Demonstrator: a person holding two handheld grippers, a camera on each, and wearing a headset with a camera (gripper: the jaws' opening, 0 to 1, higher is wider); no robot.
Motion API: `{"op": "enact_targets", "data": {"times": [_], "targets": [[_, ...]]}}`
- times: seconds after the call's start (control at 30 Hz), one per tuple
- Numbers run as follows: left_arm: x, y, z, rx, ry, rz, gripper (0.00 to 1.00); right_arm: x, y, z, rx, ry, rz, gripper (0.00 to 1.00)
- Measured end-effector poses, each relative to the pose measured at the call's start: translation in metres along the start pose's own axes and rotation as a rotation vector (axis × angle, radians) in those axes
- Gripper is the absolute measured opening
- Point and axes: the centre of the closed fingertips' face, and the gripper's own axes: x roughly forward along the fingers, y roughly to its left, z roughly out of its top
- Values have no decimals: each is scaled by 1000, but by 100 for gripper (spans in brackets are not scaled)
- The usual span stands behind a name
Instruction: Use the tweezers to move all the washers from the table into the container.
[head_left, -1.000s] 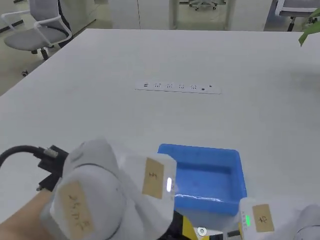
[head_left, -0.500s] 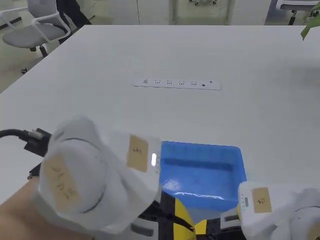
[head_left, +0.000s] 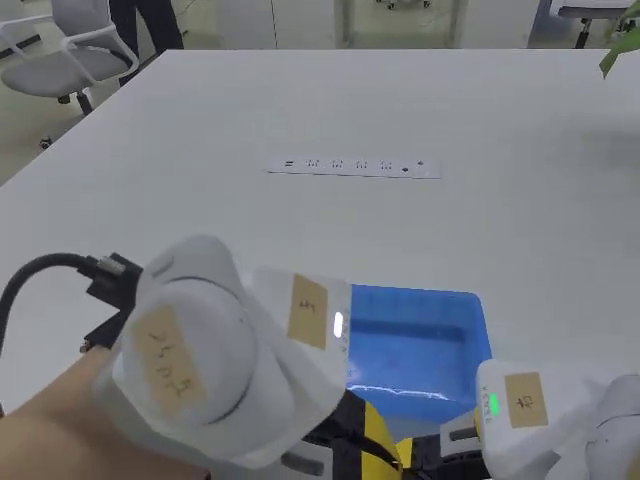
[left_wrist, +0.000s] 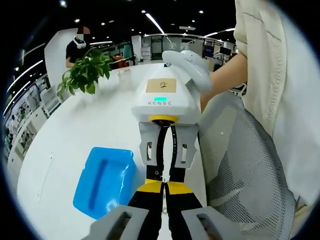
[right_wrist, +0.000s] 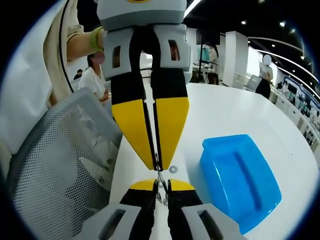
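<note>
One washer (right_wrist: 173, 169) lies on the white desk (right_wrist: 220, 110), just near of the blue container (right_wrist: 240, 175). Tweezers (right_wrist: 160, 189) are clamped in the right gripper (right_wrist: 161, 183) jaws. The left gripper (right_wrist: 156, 162) jaws are together, their tips meeting the tweezers.

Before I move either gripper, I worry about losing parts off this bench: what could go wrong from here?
The washer lies right beside the meeting jaw tips, near the edge of the table by a mesh chair; a nudge might send it off. The tweezers look pinched tip to tip between the left gripper and right gripper; a mistimed release could drop them.
</note>
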Motion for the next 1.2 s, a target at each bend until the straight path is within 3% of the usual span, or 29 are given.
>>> {"op": "enact_targets", "data": {"times": [0.1,0.17,0.3,0.33,0.4,0.57,0.67,0.83,0.93,1.03,1.2], "targets": [[1,2,2,-52,-53,4,0,1,-2,-4,36,-9,-10,4],[0,1,4,-124,-87,4,0,0,-2,-4,74,-26,-5,4],[-13,7,9,-247,-205,60,3,-2,-7,-5,123,-57,-37,3],[-19,8,11,-272,-251,85,3,-2,-9,-5,145,-68,-45,3],[-27,12,9,-331,-297,136,8,-3,-10,-5,209,-90,-36,3],[-51,14,-16,-492,-380,295,24,-4,-17,-5,281,-116,-56,2],[-61,10,-32,-572,-405,362,32,-5,-21,-6,350,-138,-59,2],[-74,5,-51,-641,-430,482,41,-7,-27,-8,477,-174,-49,2],[-81,6,-58,-633,-435,572,45,-8,-30,-10,540,-191,-51,2],[-81,6,-61,-633,-437,627,52,-11,-34,-10,598,-216,-49,2],[-80,9,-66,-628,-433,700,56,-18,-37,-9,627,-237,-63,2]]}}
